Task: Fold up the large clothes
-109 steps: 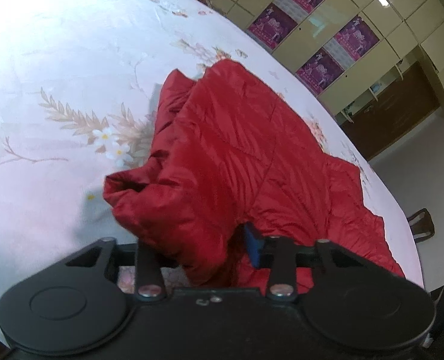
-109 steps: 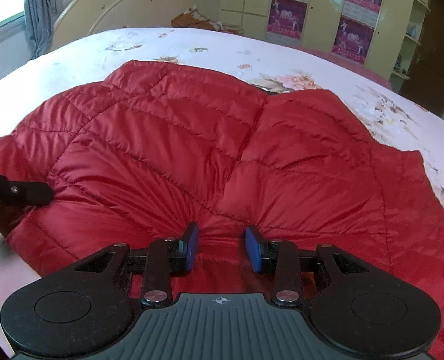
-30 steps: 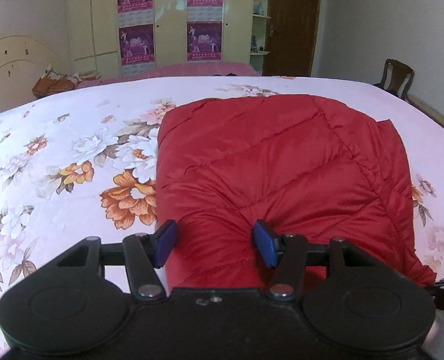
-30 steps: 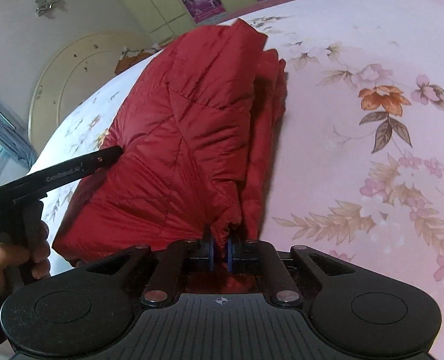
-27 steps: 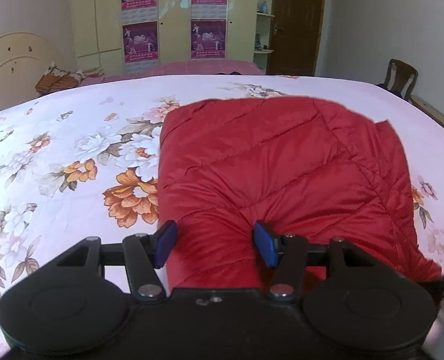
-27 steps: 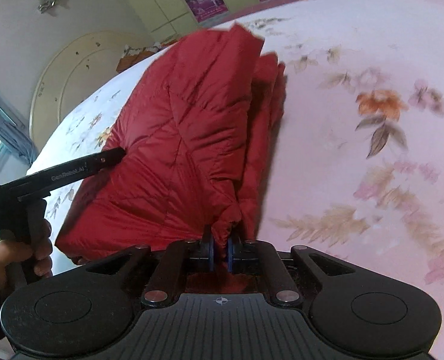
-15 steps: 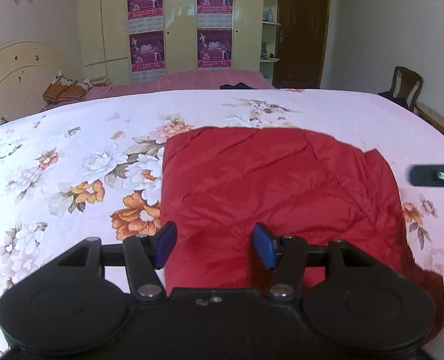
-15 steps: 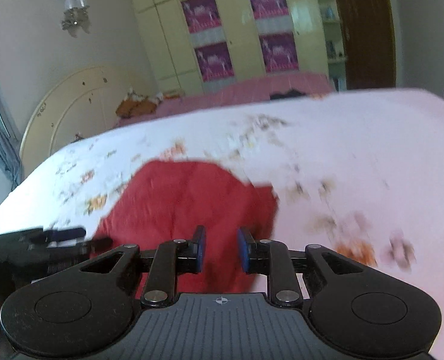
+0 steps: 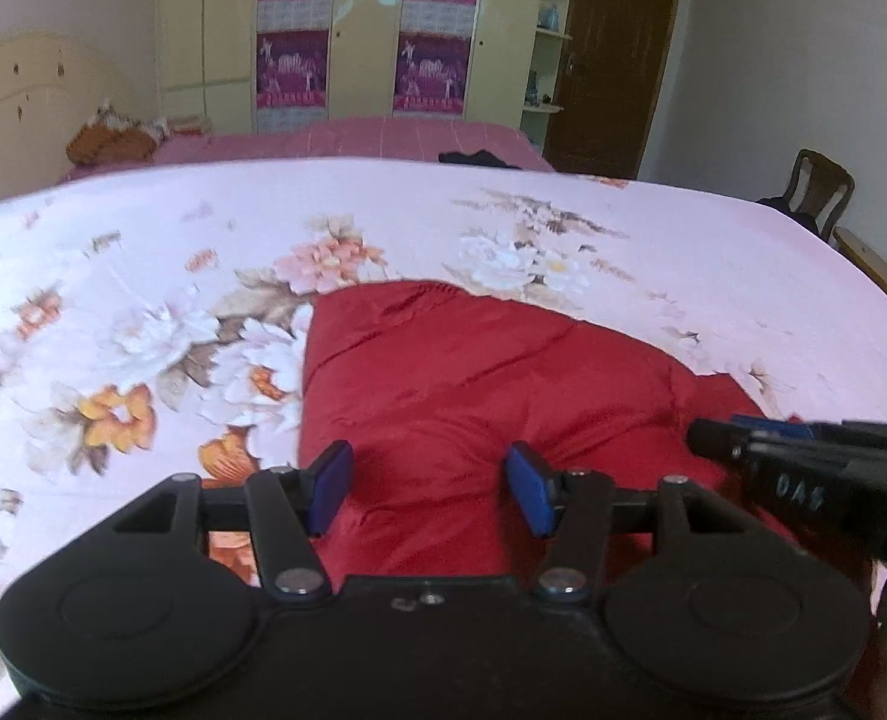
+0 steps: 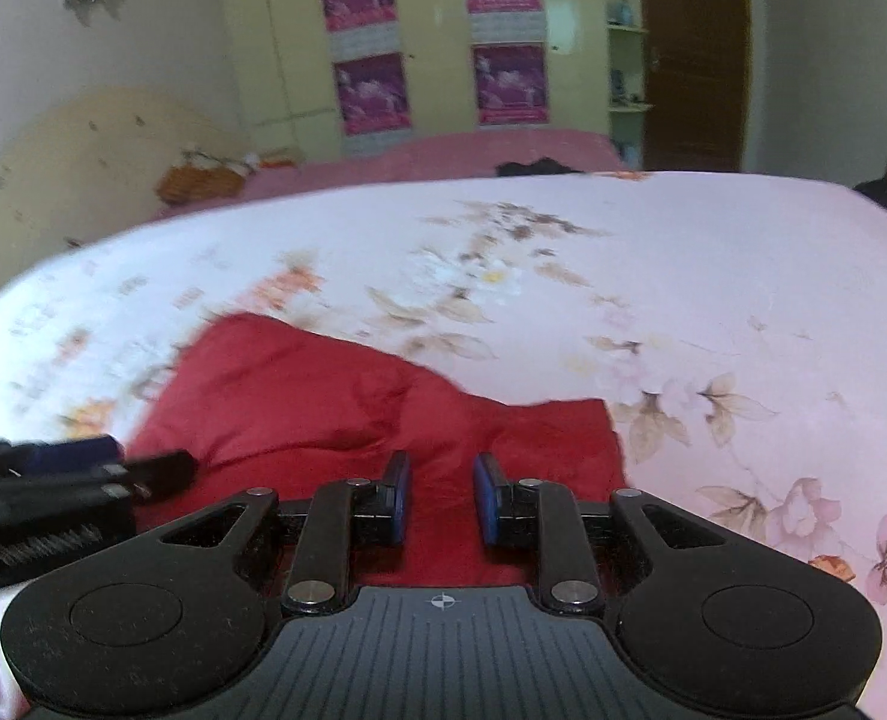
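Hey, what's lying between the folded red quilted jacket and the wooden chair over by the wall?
Only bare floral bedsheet separates the red quilted jacket from the wooden chair, as the left wrist view shows.

Floral bedsheet (image 9: 563, 210); purple posters (image 9: 292, 69) on wardrobe; wooden chair (image 9: 821, 192)

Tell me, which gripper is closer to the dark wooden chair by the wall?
The right gripper. In the left wrist view it sits on the chair's side of the red jacket, while the left gripper is further toward the flowery sheet's other side.

left claw (image 9: 428, 495) — black, blue pads | right claw (image 10: 441, 498) — same
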